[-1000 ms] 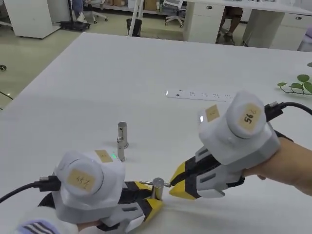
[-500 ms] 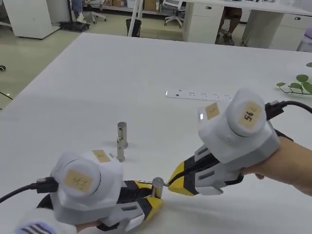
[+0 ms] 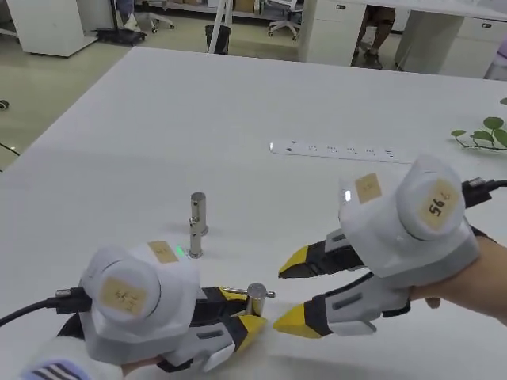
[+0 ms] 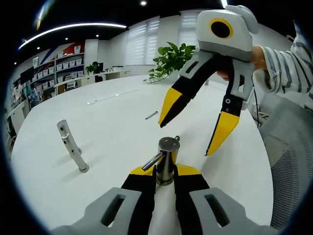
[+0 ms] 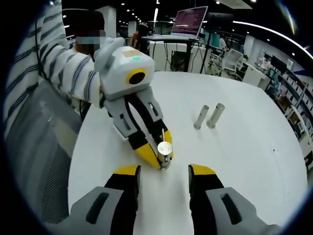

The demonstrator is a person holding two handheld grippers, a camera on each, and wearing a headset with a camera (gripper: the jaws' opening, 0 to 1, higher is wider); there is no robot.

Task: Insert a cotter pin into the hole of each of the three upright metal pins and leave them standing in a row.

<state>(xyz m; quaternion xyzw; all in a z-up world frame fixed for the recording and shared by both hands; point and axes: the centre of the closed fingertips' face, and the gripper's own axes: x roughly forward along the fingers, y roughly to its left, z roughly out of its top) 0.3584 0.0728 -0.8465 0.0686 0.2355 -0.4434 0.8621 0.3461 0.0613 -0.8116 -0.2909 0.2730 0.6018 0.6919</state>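
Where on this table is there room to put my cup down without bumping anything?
The far table beyond the power strip is bare, as is the stretch between the strip and the two standing pins. It is crowded at the near edge: the left gripper clamps a pin, with the open right gripper beside it.

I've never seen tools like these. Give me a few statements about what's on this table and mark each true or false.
1. The left gripper is clamped on a metal pin. True.
2. The right gripper is shut on something. False: its jaws stand open, holding nothing.
3. A cotter pin passes through the held pin's head. True.
4. Two more pins lie flat on the table. False: both stand upright.
5. The power strip lies between the grippers. False: it lies farther off, beyond them.
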